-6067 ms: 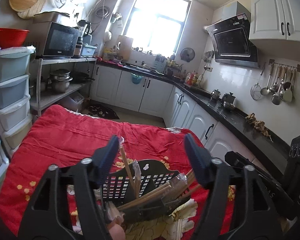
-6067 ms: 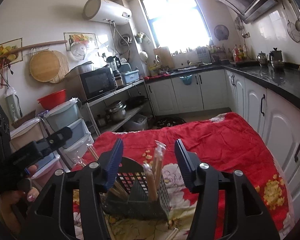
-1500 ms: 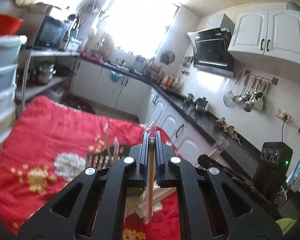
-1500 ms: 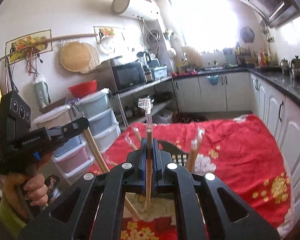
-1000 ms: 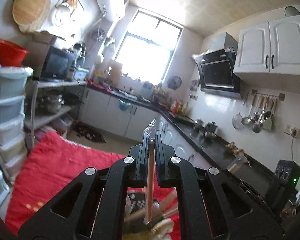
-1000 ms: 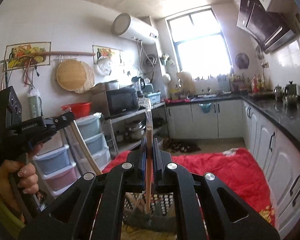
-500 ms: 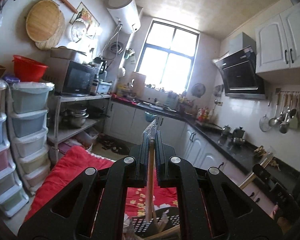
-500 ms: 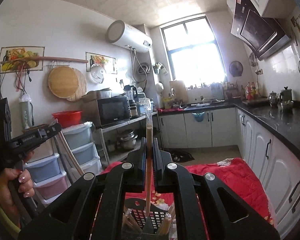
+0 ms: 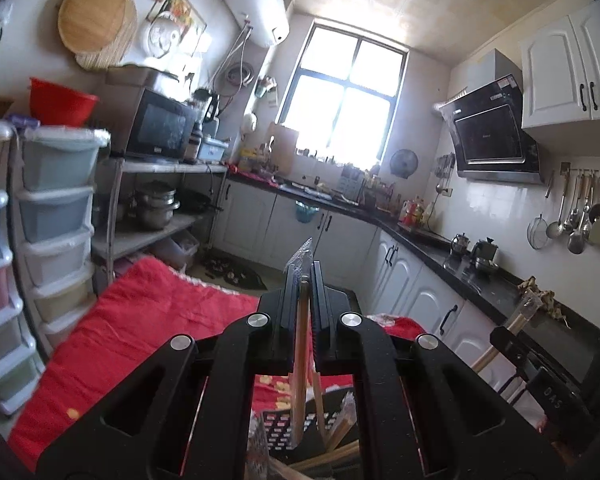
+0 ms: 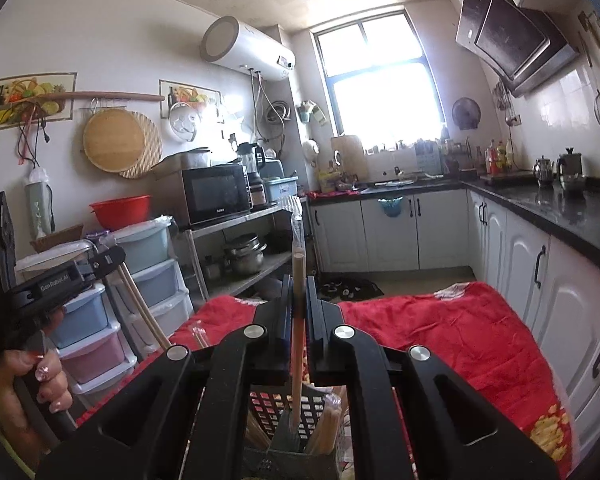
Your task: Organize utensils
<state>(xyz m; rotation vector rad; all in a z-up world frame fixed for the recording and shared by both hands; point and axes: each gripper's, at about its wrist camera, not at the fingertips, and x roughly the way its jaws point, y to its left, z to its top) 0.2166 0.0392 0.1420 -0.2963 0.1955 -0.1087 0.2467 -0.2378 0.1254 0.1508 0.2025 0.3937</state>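
Two grippers, each clamped on one pair of wrapped chopsticks; the left gripper (image 9: 303, 280) has its jaws pressed narrow on an upright wrapped pair (image 9: 300, 344), clear wrapper tip standing above the pads, lower end hanging over the black perforated utensil holder (image 9: 278, 430); the right gripper (image 10: 296, 296) likewise pinches a wrapped pair (image 10: 298, 280) upright, its lower end reaching down to the utensil holder (image 10: 278, 408); whether either tip is inside a compartment cannot be told. Holder contents: several more wrapped chopsticks, leaning in its compartments, seen at the right side in both views; the holder stands on a red floral blanket (image 9: 148, 320). One hand (image 10: 32, 384) grips the left gripper's handle at the edge of the right wrist view.

Change since half a second ago: both grippers sit lower; the blanket and holder fill more of each view, and the ceiling shows less; both grips are unchanged; six seconds ago both jaws stood wide and empty over the same holder.
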